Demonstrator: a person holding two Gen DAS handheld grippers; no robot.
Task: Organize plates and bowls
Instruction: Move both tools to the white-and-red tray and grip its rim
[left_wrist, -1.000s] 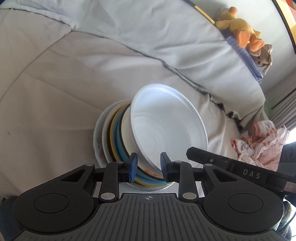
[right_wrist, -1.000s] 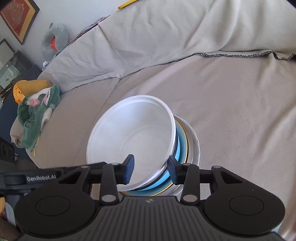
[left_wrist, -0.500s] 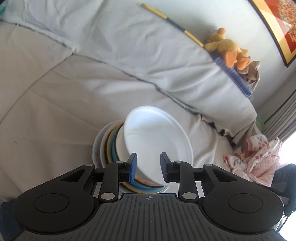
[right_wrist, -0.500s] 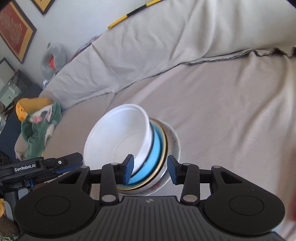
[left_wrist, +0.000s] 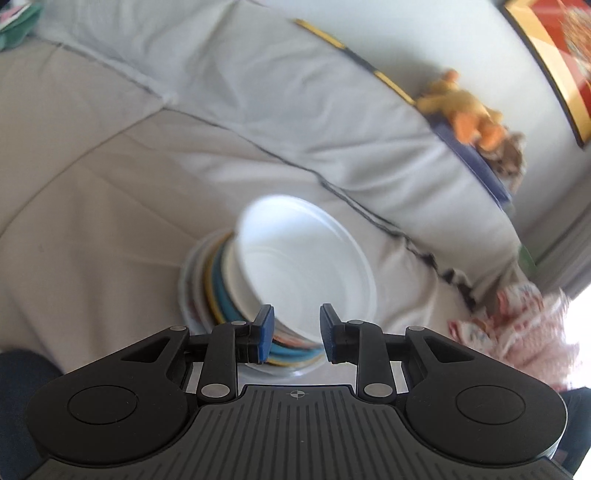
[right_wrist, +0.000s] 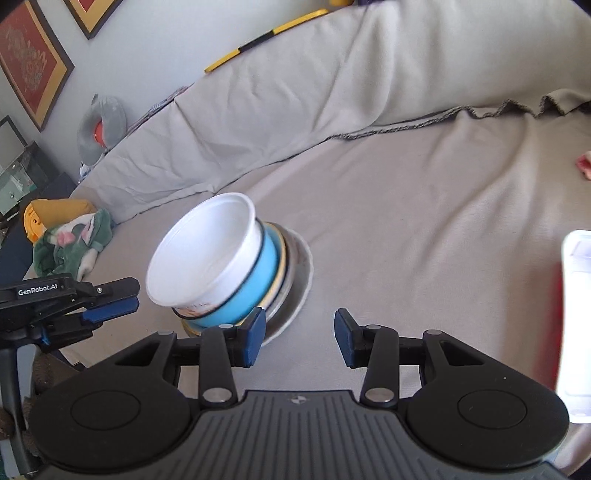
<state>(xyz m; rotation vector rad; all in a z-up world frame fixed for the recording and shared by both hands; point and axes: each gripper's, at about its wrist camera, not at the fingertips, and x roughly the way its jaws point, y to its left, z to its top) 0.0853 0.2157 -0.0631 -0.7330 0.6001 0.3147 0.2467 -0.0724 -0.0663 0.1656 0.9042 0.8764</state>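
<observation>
Left gripper (left_wrist: 296, 332): its blue pads are standing a little apart and are gripping nothing; in its own view the near side of the stack is showing through the gap, but the pads are not touching it. In the right wrist view this gripper (right_wrist: 110, 299) is hanging at the left edge, just beside the stack and apart from it.
Right gripper (right_wrist: 299, 338): the jaws are standing partly apart and are holding nothing; only the sofa cover is showing between them, and the stack is lying beyond its left pad.
Stack of plates and bowls (right_wrist: 236, 280): it is resting on the sofa seat, near the backrest, and is looking tilted in both views.
White bowl (right_wrist: 207, 254): it is sitting on top of the stack, and it is empty inside.
Blue bowl (right_wrist: 255, 288): it is lying directly under the white bowl, with a yellow-rimmed piece and a pale plate (right_wrist: 299, 280) below it.
Sofa (right_wrist: 406, 206): a light grey cover is lying over the seat and the backrest.
Left of the stack: a green cloth bundle (right_wrist: 70, 247) is lying at the sofa end.
Right side: soft toys (left_wrist: 469, 110) are sitting on the backrest, and a pink patterned cloth (left_wrist: 517, 325) is lying below them.
</observation>
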